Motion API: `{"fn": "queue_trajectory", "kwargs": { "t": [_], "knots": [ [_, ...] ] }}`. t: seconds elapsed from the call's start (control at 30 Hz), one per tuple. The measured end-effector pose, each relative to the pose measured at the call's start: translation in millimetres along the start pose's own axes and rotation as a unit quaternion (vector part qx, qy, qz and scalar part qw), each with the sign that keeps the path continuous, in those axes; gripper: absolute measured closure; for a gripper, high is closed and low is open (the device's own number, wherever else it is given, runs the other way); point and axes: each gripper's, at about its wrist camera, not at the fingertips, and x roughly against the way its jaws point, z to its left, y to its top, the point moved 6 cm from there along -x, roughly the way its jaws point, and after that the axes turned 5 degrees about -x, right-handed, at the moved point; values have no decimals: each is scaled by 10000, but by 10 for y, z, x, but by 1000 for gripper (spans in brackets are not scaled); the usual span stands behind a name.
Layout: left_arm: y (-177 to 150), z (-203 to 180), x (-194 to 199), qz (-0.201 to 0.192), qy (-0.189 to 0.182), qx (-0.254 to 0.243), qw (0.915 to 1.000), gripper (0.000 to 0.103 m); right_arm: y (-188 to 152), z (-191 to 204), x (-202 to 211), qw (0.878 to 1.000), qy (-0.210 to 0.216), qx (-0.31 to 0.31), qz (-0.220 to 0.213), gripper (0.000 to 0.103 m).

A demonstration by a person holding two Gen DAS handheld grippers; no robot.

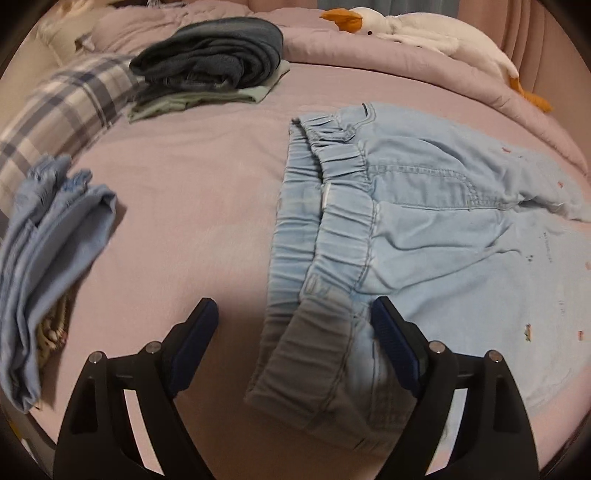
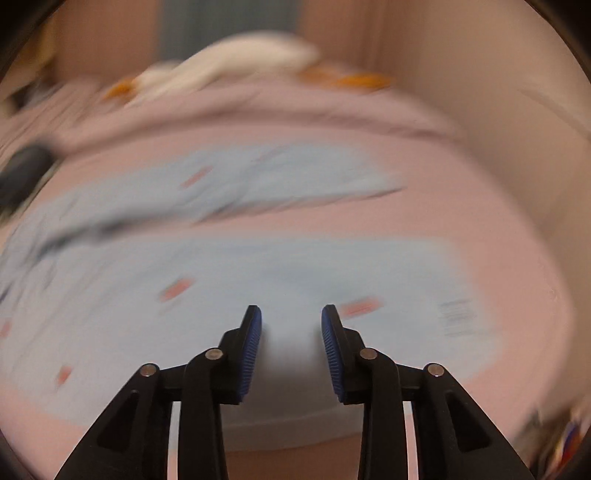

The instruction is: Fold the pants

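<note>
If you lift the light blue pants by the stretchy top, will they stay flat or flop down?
Probably flop. The pants lie wrinkled and limp on the bed, so the cloth looks soft, and the legs would likely dangle. The gathered waistband looks thicker, so it may bunch between the left gripper's open fingers. They look light, being thin cloth.

A plush goose (image 1: 424, 27) lies beyond folded dark clothes (image 1: 210, 59).

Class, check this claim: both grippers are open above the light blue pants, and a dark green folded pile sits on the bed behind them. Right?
Not quite. The left wrist view shows the folded pile is dark blue-grey denim, not green. Both grippers, left and right, are open over the light blue pants.
</note>
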Motion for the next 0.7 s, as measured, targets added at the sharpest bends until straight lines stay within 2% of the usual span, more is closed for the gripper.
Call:
{"fn": "queue_trajectory", "kwargs": {
  "t": [0.03,0.07,0.1,0.17,0.2,0.27,0.33,0.47,0.57,0.7],
  "knots": [
    [-2,23,20,33,1,13,10000,17,-105,146,-150,9990,91,263,348,70],
    [12,39,47,34,12,-37,10000,17,-201,243,-256,9970,-66,538,547,69],
    [49,45,75,-7,-18,-108,9999,17,-177,295,-206,9957,-297,827,299,69],
    [179,92,107,-161,145,-257,9994,19,-99,358,-181,9915,-470,1147,386,68],
    [266,122,104,-231,179,-301,9991,19,-40,386,-169,9915,-385,1180,386,67],
    [472,191,71,-343,160,-271,9989,19,135,506,-118,9925,99,1183,288,53],
    [717,214,-19,-437,-58,-289,9986,19,332,651,-120,9914,408,1236,130,49],
    [1104,227,-270,-357,-440,-408,9976,20,774,1158,-247,9820,900,1650,-168,49],
    [1321,248,-494,-159,-598,-555,9965,27,1111,1483,-401,9711,869,2202,-286,49],
    [1456,269,-704,56,-1181,-463,9919,28,1499,1797,-719,9635,1098,2438,-140,49]
  ]
}}
